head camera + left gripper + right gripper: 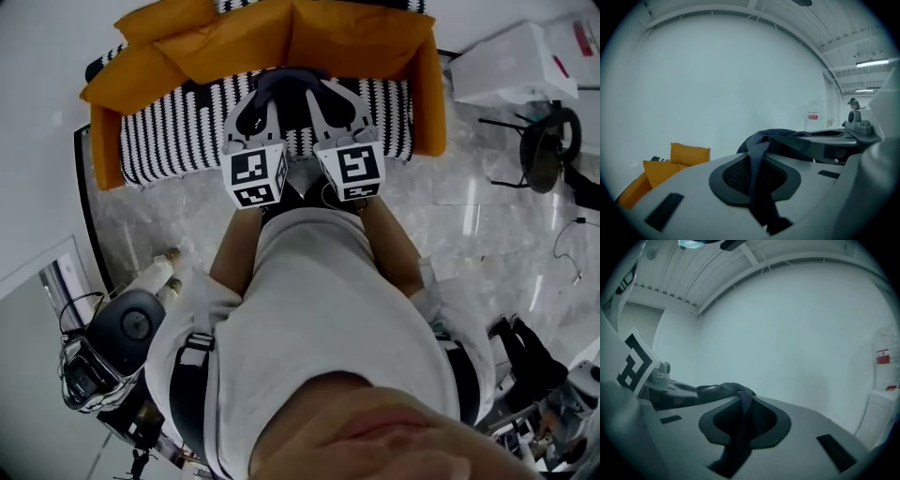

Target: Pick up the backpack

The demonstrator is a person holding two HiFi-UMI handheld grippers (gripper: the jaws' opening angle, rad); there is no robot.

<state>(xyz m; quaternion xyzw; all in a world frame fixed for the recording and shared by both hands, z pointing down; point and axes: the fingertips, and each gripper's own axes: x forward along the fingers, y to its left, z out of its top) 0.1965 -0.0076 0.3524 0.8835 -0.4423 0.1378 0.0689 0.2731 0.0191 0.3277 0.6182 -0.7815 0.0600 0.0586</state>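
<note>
The dark backpack [289, 94] hangs in front of me between the two grippers, over the sofa; only its top and straps show. My left gripper [247, 111] is shut on a dark strap [757, 159], which runs across its mesh pad. My right gripper [330, 101] is shut on another dark strap [740, 420], which lies over its black pad. Both grippers are held side by side, close together, pointing away from me. The backpack's body is mostly hidden behind the jaws and marker cubes.
A sofa with orange cushions [309, 37] and a black-and-white striped seat [178, 131] stands straight ahead. White boxes [511, 61] and a black stand [548, 141] are at the right. Dark equipment [127, 328] sits on the marble floor at lower left.
</note>
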